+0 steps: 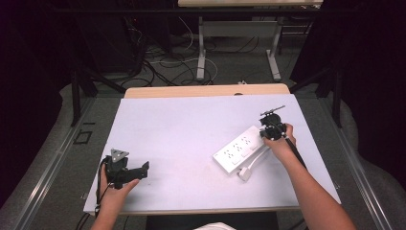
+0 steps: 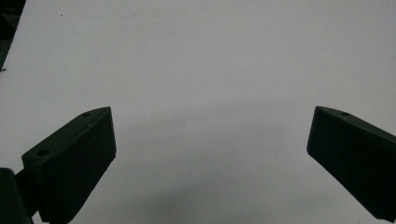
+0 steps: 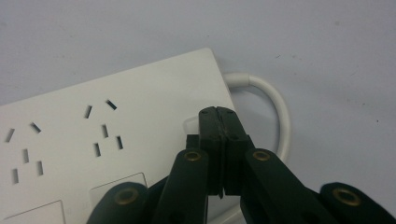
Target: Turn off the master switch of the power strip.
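Two tools over one white strip

Two tools are in my hands over the pale grey counter. My left tool sits near the counter's front-left corner, its jaws spread wide with nothing between them; in the left gripper view the bare counter surface lies between the two black jaws.

My right tool is at the far end of the white rectangular plastic power strip, which lies slantwise on the right half of the counter. In the right gripper view the tool has its jaws clenched flat against each other, tips down on the power strip near its cord end, at a small raised clear button. I cannot tell whether they press it. The white cord loops out from that end, and a white plug lies just beside the strip's near end.
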Motion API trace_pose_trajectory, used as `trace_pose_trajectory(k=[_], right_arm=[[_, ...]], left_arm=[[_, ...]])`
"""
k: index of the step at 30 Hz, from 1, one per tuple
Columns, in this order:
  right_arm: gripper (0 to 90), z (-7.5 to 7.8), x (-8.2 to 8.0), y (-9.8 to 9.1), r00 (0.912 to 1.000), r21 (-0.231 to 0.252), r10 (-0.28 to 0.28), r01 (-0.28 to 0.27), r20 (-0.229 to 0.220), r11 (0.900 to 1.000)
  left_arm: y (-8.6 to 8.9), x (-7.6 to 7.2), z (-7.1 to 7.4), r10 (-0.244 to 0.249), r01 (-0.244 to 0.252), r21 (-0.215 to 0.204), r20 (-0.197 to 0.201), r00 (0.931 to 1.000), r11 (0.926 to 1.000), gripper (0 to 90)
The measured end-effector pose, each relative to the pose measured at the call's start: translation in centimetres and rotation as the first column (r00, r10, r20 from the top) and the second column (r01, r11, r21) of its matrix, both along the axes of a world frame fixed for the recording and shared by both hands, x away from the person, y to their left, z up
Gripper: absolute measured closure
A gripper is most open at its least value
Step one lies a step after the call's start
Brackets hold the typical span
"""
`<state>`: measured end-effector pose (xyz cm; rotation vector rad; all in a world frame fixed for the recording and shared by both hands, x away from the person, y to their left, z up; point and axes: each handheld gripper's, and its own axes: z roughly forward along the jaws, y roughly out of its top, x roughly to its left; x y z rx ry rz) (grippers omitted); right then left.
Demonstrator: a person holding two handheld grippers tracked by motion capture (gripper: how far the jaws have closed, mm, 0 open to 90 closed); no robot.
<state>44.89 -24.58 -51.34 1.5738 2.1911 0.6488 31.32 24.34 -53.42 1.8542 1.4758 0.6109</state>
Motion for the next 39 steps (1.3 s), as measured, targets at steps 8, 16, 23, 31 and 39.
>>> trace_pose_trajectory(k=[8,16,23,31,39], right_arm=[[90.0,-0.3,0.0,0.0,1.0000,0.001,0.005,-0.005,-0.001,1.0000],[90.0,-0.4,-0.2,0.4,0.9998,-0.030,0.017,-0.017,0.013,0.9994],[90.0,-0.5,-0.2,0.6,0.9998,-0.049,0.009,-0.008,0.020,0.9988],[90.0,-0.3,0.0,-0.2,0.9995,0.016,-0.019,0.019,0.024,0.9997],[89.4,-0.3,0.0,-0.4,0.9995,0.012,-0.026,0.025,0.019,0.9996]], left_arm=[[0.0,0.0,0.0,0.000,0.000,-0.001,0.000,1.0000,1.0000,1.3],[0.0,-0.1,0.0,-0.001,0.001,0.001,0.003,1.0000,1.0000,1.2],[0.0,-0.1,0.0,-0.003,0.003,0.002,0.003,1.0000,1.0000,1.3],[0.0,0.0,0.1,-0.001,0.001,0.000,0.000,1.0000,1.0000,1.2],[0.0,0.0,0.1,-0.004,0.004,0.004,0.001,1.0000,1.0000,1.3]])
